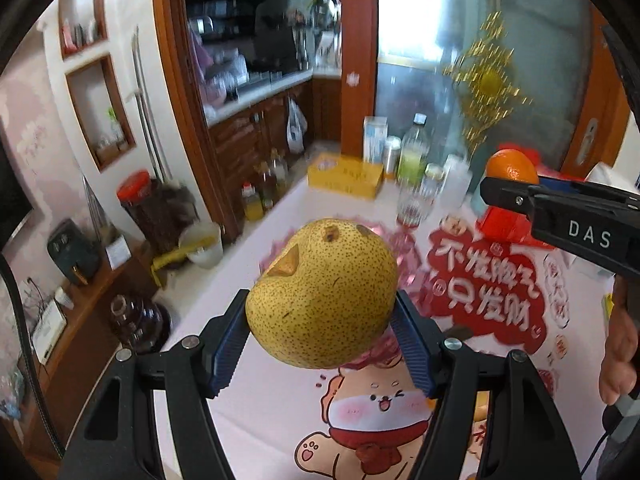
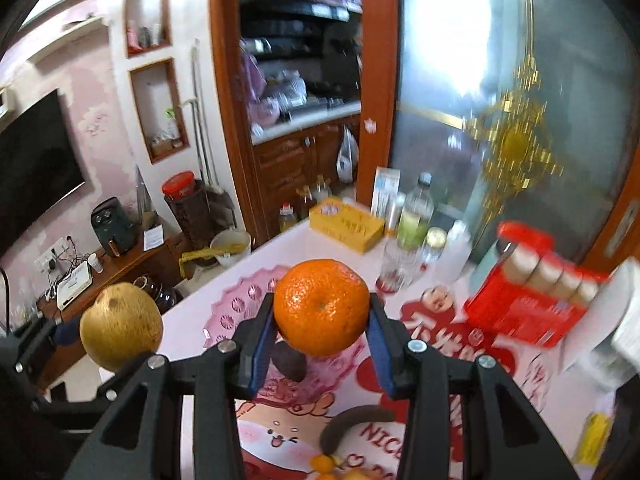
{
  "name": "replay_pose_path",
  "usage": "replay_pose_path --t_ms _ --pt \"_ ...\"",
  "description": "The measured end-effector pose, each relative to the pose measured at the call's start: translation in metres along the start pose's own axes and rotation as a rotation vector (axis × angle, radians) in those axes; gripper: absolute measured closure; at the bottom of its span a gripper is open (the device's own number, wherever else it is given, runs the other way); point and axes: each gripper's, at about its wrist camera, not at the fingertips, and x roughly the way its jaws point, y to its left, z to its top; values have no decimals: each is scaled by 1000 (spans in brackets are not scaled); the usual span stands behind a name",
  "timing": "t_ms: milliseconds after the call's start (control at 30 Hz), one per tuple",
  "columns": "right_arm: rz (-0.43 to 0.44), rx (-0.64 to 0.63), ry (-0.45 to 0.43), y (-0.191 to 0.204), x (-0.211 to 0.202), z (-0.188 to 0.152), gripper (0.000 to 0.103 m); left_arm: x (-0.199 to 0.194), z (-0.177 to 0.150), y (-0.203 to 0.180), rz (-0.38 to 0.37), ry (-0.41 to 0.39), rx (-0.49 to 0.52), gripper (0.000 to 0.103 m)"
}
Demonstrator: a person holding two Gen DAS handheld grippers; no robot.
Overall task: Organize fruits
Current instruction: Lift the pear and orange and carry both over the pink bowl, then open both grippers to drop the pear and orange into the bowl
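Pear (image 1: 322, 292) being gripped by left tool (image 1: 320, 336), orange (image 2: 321, 307) by right tool (image 2: 320, 336); both are best lowered gently onto pink plate (image 2: 240, 308).

This is a lived-in home, a dining corner that opens onto a kitchen. A table under a pink cartoon-printed tablecloth (image 2: 280, 432) carries a yellow cardboard box (image 2: 347, 224), a clear plastic bottle of green liquid (image 2: 416, 216) and a red carton of small bottles (image 2: 532, 292). Through a reddish-brown wooden door frame (image 2: 224, 120) a white kitchen counter (image 2: 308, 120) with dark wood cabinets shows, crowded with blurred utensils. On the pink wall hangs a black flat television (image 2: 36, 164); beside it, white recessed wall shelves (image 2: 158, 108) hold small items. A frosted glass door (image 2: 460, 80) bears a gold ornament (image 2: 516, 140).
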Motion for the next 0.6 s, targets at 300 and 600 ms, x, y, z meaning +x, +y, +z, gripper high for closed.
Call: replay_pose_path --t_ms 300,600 --pt "6 54 191 -5 122 -46 60 126 -36 2 6 184 -10 35" --pt "-23 -34 313 16 196 -80 60 198 -58 3 34 267 -3 35"
